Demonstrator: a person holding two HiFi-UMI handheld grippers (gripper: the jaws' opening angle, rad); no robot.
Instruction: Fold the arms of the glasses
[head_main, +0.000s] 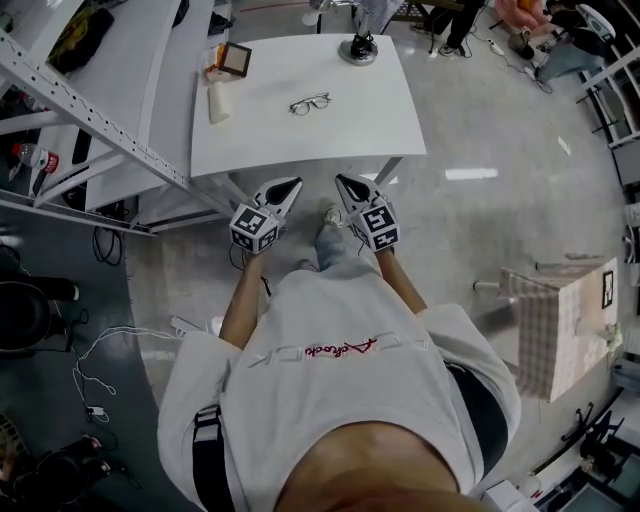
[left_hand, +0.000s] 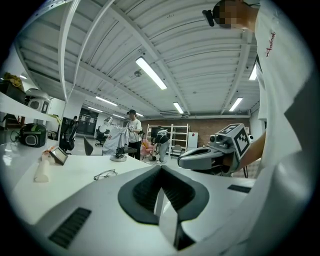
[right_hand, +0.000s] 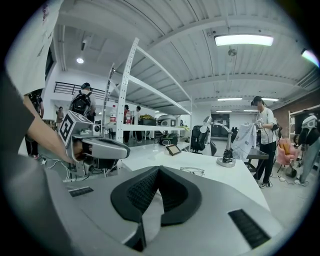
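My left gripper (head_main: 295, 185) and right gripper (head_main: 341, 181) are closed and empty, just short of the bench's (head_main: 380, 120) near edge. The glasses (head_main: 310, 103) lie mid-bench, too small to tell whether their arms are folded.

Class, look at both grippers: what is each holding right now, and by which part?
Nothing is held. The left gripper and right gripper are shut and empty, short of the table; the glasses lie untouched on it.

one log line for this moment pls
stage: pre-grasp | left gripper: jaws shut, empty | right gripper: jaws shut, empty | glasses: lying on table, untouched, ahead of both
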